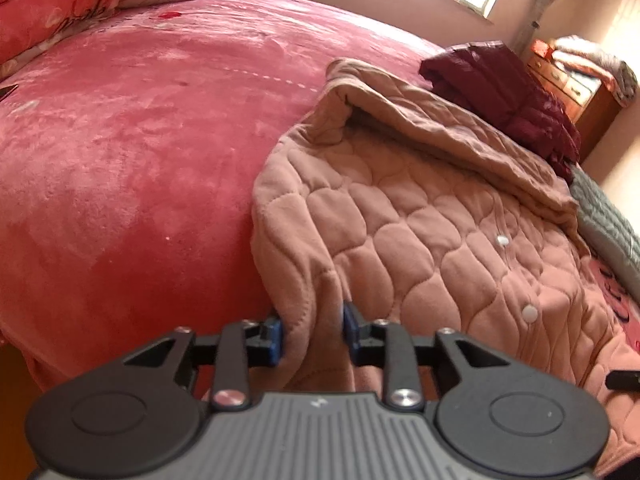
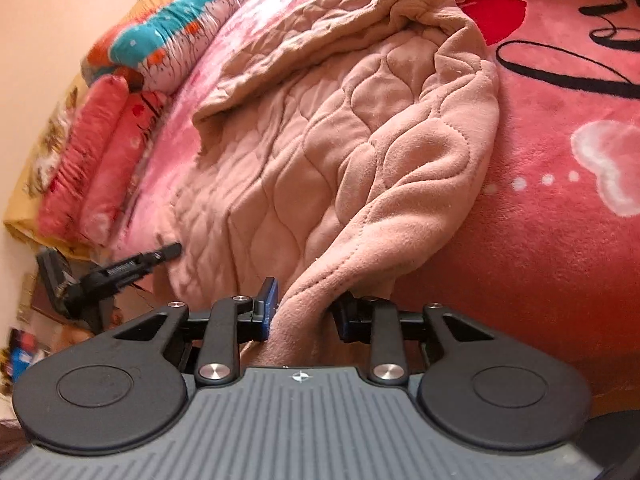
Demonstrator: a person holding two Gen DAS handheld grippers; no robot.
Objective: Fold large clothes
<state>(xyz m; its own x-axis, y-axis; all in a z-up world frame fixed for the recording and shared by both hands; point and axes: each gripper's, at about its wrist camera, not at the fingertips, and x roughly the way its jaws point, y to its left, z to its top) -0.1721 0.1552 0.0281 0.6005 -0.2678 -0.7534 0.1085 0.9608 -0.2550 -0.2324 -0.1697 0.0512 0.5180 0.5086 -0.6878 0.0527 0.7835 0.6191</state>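
Observation:
A large tan-pink quilted jacket (image 1: 420, 216) with white snap buttons lies spread on the pink bed (image 1: 140, 140); it also shows in the right wrist view (image 2: 320, 140). My left gripper (image 1: 314, 330) is shut on a bunched fold of the jacket's near edge, cloth filling the gap between its blue pads. My right gripper (image 2: 304, 312) is shut on another fold of the jacket's near edge. The left gripper's tip (image 2: 160, 258) shows at the jacket's left edge in the right wrist view. The right gripper's dark tip (image 1: 622, 378) shows at the far right in the left wrist view.
A dark red garment (image 1: 508, 92) lies on the bed beyond the jacket. Pillows (image 2: 160, 44) are piled at the head of the bed. A grey quilted cloth (image 1: 608, 224) lies at the bed's right edge. A wooden cabinet (image 1: 572, 84) stands by the window.

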